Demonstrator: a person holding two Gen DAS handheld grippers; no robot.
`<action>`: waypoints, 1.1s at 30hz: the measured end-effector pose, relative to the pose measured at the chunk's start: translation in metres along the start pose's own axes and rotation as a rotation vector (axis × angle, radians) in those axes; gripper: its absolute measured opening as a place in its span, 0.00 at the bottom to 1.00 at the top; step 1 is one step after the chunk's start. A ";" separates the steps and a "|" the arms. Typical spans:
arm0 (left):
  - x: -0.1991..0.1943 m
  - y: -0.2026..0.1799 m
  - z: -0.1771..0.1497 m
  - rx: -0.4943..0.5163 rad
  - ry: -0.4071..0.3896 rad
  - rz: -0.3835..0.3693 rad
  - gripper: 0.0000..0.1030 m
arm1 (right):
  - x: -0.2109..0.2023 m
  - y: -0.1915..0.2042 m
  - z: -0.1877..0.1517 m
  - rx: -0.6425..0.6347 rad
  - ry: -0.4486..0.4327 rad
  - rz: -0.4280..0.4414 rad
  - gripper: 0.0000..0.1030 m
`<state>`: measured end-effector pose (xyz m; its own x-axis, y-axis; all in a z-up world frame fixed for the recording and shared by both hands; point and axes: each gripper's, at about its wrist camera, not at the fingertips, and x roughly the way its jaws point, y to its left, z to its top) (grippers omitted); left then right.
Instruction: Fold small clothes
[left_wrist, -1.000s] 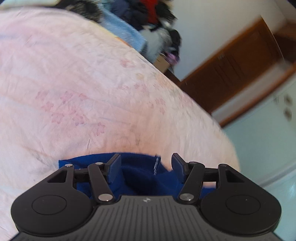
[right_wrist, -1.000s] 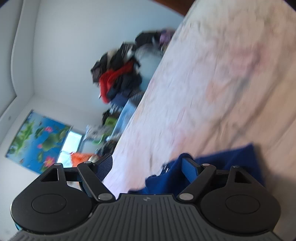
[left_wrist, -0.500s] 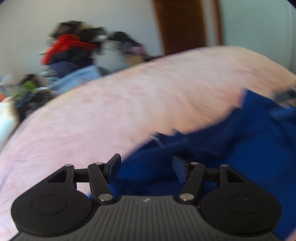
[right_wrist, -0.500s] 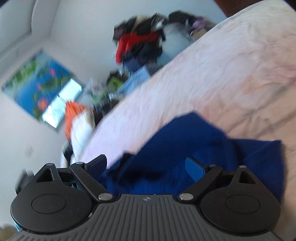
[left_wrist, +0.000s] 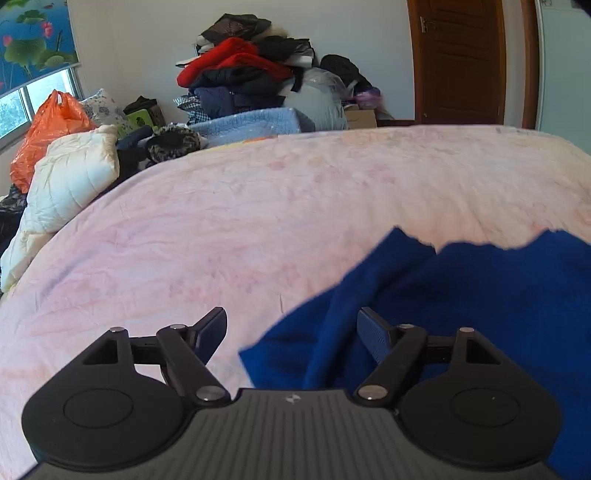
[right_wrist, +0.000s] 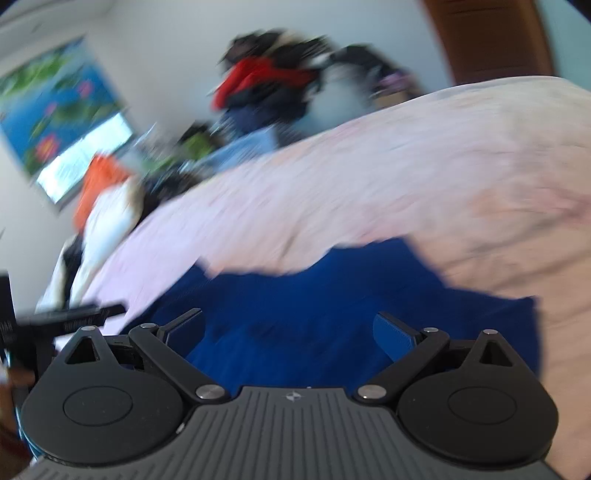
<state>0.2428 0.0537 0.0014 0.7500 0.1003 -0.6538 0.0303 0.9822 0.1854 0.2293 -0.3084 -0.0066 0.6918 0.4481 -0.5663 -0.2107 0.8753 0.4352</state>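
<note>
A dark blue garment (left_wrist: 461, 295) lies rumpled on the pink floral bedsheet (left_wrist: 258, 206), at the near right in the left wrist view. My left gripper (left_wrist: 291, 328) is open, with the garment's left corner between and under its fingers. In the blurred right wrist view the same blue garment (right_wrist: 314, 314) spreads across the near bed. My right gripper (right_wrist: 290, 332) is open just above it. The left gripper's body (right_wrist: 66, 317) shows at the far left of that view.
A white quilted duvet (left_wrist: 62, 184) and an orange plastic bag (left_wrist: 48, 129) lie at the bed's left side. A tall pile of clothes (left_wrist: 251, 74) stands behind the bed. A brown door (left_wrist: 458, 59) is at the back right.
Both grippers have swung to level views over the bed. The blue garment has been let down and now lies spread on the sheet; both jaws stand wider apart.
</note>
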 end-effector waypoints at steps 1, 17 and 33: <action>-0.001 0.001 -0.006 -0.001 0.015 -0.003 0.75 | 0.004 0.005 -0.002 -0.016 0.026 -0.011 0.96; -0.058 0.049 -0.095 -0.200 0.017 -0.350 0.74 | -0.023 0.134 -0.093 -0.554 0.031 -0.130 0.95; -0.045 0.041 -0.111 -0.183 0.092 -0.397 0.11 | -0.124 0.025 -0.111 -0.159 -0.151 -0.447 0.87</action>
<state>0.1367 0.1066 -0.0426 0.6418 -0.2844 -0.7122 0.1800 0.9586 -0.2206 0.0621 -0.3221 -0.0034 0.8285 0.0015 -0.5600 0.0346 0.9980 0.0538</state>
